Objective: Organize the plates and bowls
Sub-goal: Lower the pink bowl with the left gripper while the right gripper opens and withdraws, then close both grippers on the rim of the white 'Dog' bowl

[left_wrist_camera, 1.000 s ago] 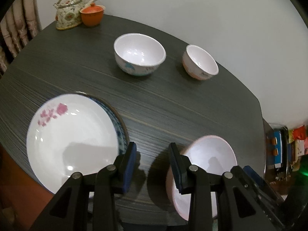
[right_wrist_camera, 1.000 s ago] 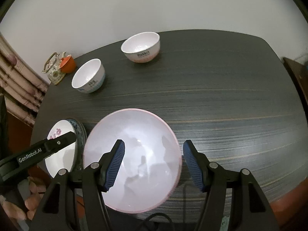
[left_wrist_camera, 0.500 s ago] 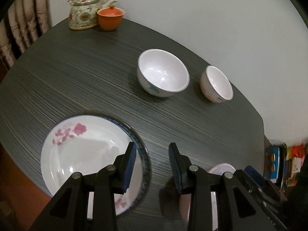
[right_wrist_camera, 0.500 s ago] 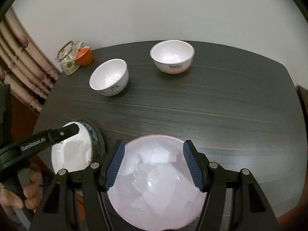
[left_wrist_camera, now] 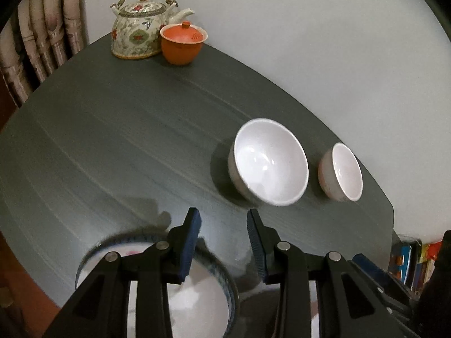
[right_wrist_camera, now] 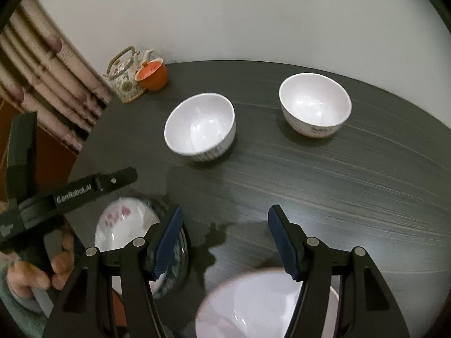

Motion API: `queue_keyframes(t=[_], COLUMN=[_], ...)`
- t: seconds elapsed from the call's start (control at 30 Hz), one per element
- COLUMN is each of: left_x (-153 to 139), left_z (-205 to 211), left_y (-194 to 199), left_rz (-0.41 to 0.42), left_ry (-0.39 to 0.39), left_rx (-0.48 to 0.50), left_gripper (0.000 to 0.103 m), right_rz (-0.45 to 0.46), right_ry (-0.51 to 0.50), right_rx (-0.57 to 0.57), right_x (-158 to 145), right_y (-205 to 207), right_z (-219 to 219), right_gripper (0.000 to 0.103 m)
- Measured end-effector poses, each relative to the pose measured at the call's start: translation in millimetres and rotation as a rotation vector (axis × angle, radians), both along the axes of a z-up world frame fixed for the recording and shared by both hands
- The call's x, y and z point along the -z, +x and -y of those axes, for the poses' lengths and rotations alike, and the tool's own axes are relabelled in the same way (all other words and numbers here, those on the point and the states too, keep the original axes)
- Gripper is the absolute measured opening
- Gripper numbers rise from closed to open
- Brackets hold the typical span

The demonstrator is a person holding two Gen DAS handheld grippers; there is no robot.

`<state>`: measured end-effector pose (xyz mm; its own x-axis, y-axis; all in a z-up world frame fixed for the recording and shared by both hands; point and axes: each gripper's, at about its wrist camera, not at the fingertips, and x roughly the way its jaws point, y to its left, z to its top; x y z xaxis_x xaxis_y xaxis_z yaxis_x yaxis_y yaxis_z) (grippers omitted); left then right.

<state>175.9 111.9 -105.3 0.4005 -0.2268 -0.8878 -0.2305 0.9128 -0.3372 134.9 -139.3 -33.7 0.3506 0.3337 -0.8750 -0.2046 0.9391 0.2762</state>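
Observation:
Two white bowls stand on the dark table: a larger one and, to its right, a pink-based one. A white plate with pink flowers lies on a blue-rimmed plate at the near left. A pink-rimmed plate lies at the near edge under my right gripper, which is open and empty above it. My left gripper is open and empty over the stacked plates.
A flowered teapot and an orange lidded cup stand at the table's far left corner by a curtain. A white wall backs the table. Shelves with coloured items lie beyond the right edge.
Both grippers have lifted and tilted up toward the bowls. The pink-rimmed plate has slid down out of the right jaws' span. The left view now shows the teapot larger.

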Motion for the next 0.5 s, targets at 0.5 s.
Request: queue_keyframes(t=[0.5], left_x=[34], left_z=[3], left_y=[68], left_rz=[-0.015], left_ry=[-0.052], left_rx=[0.043], left_gripper=[0.035], right_rz=[-0.122], right_ry=[0.112], right_rx=[0.150], right_x=[51], right_y=[79], right_z=[-8], right_gripper=[0.060])
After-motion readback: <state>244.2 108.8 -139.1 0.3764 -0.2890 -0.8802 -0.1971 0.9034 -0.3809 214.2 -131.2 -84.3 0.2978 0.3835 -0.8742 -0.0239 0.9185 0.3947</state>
